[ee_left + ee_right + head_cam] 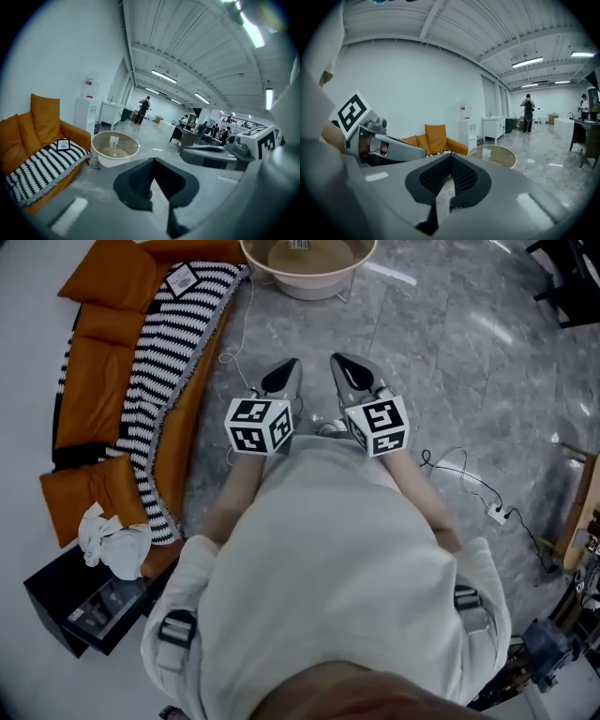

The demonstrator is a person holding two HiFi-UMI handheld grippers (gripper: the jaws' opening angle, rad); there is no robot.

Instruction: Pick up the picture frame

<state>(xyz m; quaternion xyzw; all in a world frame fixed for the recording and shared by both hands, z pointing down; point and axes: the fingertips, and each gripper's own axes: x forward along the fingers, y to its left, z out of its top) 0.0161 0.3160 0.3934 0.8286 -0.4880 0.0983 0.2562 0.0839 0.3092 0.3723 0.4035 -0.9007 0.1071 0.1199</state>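
Observation:
A small black picture frame (pixel 181 278) lies on a black-and-white striped blanket (pixel 159 381) over the orange sofa (pixel 98 352) at the far left. The left gripper view shows the frame (pixel 63 144) flat on the blanket, well ahead and to the left. My left gripper (pixel 284 373) and right gripper (pixel 344 366) are held side by side in front of the person's body, over the grey floor. Both are shut and empty, with the jaws together in the left gripper view (pixel 152 161) and the right gripper view (pixel 450 161). Neither is near the frame.
A round beige table (pixel 309 268) stands straight ahead beside the sofa's end. A white cloth (pixel 112 542) and a black box (pixel 84 607) sit at the sofa's near end. A power strip with cable (pixel 497 514) lies on the floor to the right. People stand far back (pixel 145 108).

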